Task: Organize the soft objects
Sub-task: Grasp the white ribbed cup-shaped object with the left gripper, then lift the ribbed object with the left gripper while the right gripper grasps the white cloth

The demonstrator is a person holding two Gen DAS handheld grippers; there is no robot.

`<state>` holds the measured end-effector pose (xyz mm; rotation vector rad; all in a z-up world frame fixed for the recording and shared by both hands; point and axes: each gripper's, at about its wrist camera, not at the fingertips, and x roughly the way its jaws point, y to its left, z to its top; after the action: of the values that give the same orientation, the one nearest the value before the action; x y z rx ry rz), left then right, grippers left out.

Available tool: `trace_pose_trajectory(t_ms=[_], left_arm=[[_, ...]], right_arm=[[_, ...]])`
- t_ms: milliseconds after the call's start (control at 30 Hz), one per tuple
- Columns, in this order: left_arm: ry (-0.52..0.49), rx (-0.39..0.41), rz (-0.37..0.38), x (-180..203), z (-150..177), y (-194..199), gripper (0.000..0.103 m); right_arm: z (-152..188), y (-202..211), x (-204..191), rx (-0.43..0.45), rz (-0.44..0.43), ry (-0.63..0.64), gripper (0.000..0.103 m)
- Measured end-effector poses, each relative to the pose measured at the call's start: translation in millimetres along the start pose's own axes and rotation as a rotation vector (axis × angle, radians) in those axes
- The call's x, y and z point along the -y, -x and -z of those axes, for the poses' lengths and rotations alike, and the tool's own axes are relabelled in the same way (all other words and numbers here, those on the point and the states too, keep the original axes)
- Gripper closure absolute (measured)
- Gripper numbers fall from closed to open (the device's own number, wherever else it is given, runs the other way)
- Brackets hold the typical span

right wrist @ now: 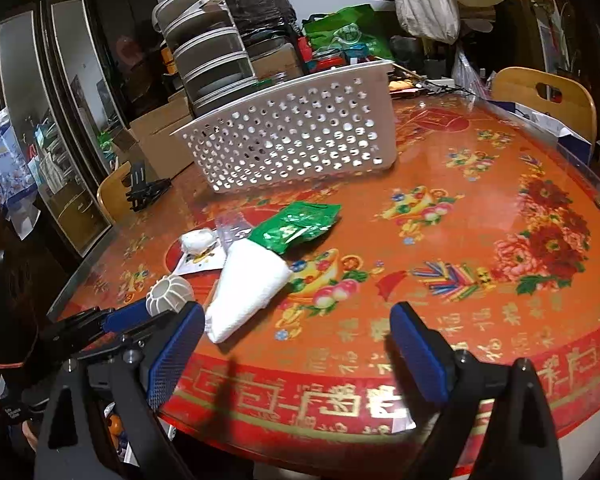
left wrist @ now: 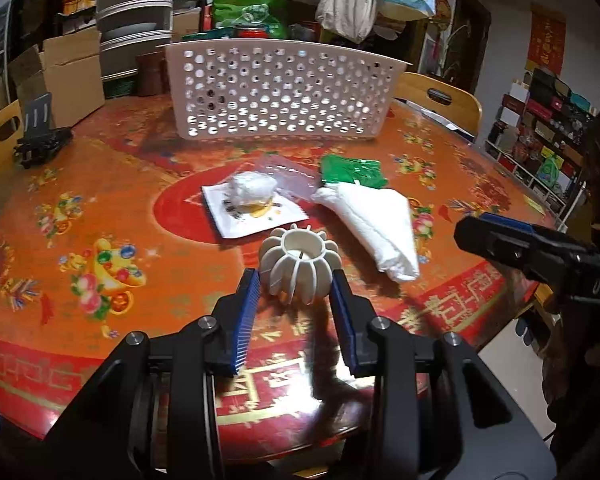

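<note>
A cream ribbed ball with an open top [left wrist: 300, 266] stands on the red table [left wrist: 140, 216], between the blue pads of my left gripper [left wrist: 296, 284], whose jaws touch its sides. It also shows in the right wrist view [right wrist: 170, 294]. A folded white cloth [left wrist: 374, 222] [right wrist: 250, 294], a green packet [left wrist: 352, 172] [right wrist: 296, 226] and a white wad [left wrist: 250, 188] on a white sachet [left wrist: 256, 216] lie beyond. A white perforated basket [left wrist: 284, 88] [right wrist: 296, 136] stands at the back. My right gripper [right wrist: 296, 320] is open and empty over the table's near edge.
Wooden chair backs [left wrist: 440, 98] [right wrist: 548, 94] stand at the far side. A black stand [left wrist: 40, 132] sits at the left edge. Cardboard boxes [left wrist: 68, 68], stacked containers [right wrist: 208, 52] and bags crowd behind the table. Shelves [left wrist: 548, 136] are at right.
</note>
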<state>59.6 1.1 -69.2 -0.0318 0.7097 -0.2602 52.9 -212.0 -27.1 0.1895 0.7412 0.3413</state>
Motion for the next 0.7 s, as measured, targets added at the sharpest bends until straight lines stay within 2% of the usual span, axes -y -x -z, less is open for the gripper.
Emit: trace_pose_trajectory(t_ms=[200,433,633,700], left_arm=[[0.036,0.004,-0.041,-18.9,-2.3,4.4,0.071],[0.066,0.014,-0.041,-37.6,-4.4,9.2,0.071],[0.091,0.015,-0.035,-48.5,-3.2,9.8,0.071],[0.094,0.015,-0.036,-49.7,-2.7,9.6,0.071]], right_arm=[[-1.5,-25.0,-19.6,-0.056,-0.011,0.044,0.009],[-13.6,-49.9,-37.2,-0.087,0.006,0.097,0.01],[-13.8,-55.8,-44.0,-0.093,0.036,0.135,0.023],[-13.6,-56.2,-44.7,-0.092,0.056,0.15,0.03]])
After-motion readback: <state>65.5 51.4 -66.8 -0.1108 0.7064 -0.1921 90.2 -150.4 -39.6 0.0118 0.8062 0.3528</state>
